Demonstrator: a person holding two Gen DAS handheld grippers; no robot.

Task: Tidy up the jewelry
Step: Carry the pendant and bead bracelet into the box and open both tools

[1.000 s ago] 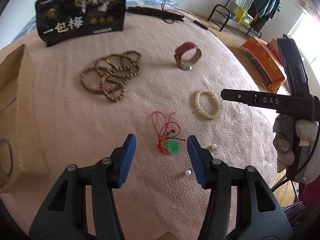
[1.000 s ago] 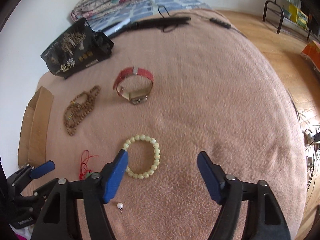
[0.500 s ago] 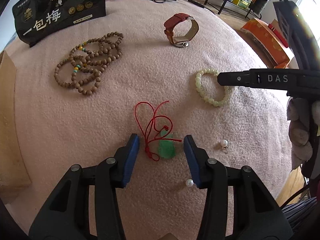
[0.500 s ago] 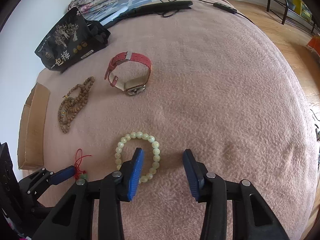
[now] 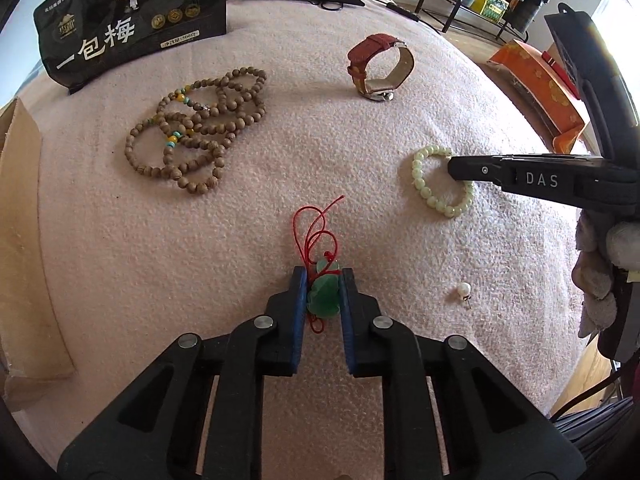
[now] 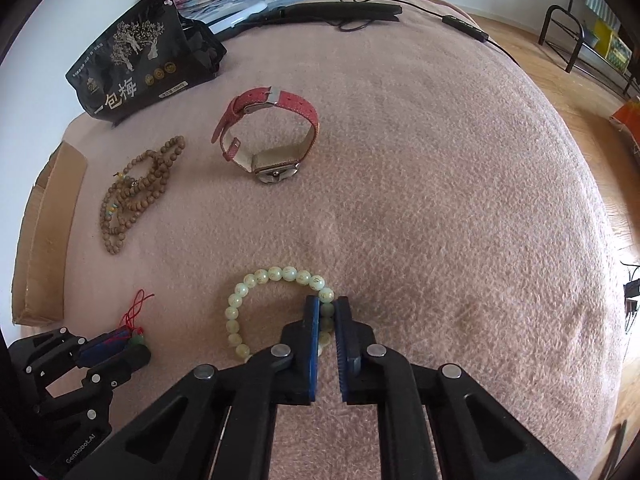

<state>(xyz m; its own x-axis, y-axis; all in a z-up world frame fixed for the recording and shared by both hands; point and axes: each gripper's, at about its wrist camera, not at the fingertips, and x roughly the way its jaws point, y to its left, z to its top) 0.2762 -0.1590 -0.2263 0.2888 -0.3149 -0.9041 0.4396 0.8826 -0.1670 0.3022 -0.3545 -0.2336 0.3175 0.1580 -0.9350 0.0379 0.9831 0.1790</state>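
Blue-padded left gripper [image 5: 323, 292] just closed on my green jade pendant [image 5: 323, 298]; right gripper [image 6: 327, 314] clamps pale bead bracelet [image 6: 256, 280], lower centre.

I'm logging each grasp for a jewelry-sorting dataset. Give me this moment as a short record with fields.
surface: pink blanket
left tongs: just closed, shut on green pendant with red cord
right tongs: just closed, shut on pale bead bracelet
untouched: wooden bead strands, red-strap watch, pearl earring
also present: black snack bag, cardboard box
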